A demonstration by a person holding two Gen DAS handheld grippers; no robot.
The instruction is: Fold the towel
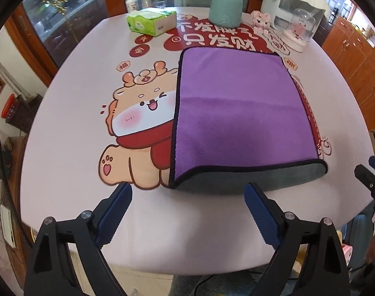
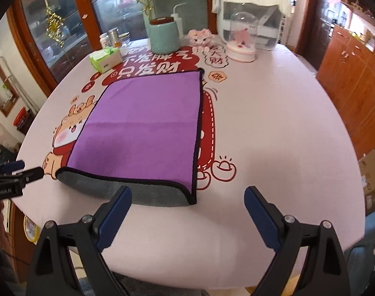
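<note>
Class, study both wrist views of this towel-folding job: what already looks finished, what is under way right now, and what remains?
Done: the purple microfibre towel with black trim lies on the pink printed tablecloth, apparently folded once, its grey underside rolling out at the near edge. In hand: nothing; the left gripper and right gripper are both open, short of that edge. Left: probably a further fold, if a smaller shape is wanted.

1. The left wrist camera is looking forward from the table's near edge between its own two spread fingers point(image 1: 118, 212), with the towel point(image 1: 236, 113) sitting close, right of centre.
2. The right wrist camera is looking the same way, the towel point(image 2: 148, 128) lying left of centre.
3. Both are sharing the towel, table point(image 1: 71, 123) and tissue box point(image 1: 151, 22).
</note>
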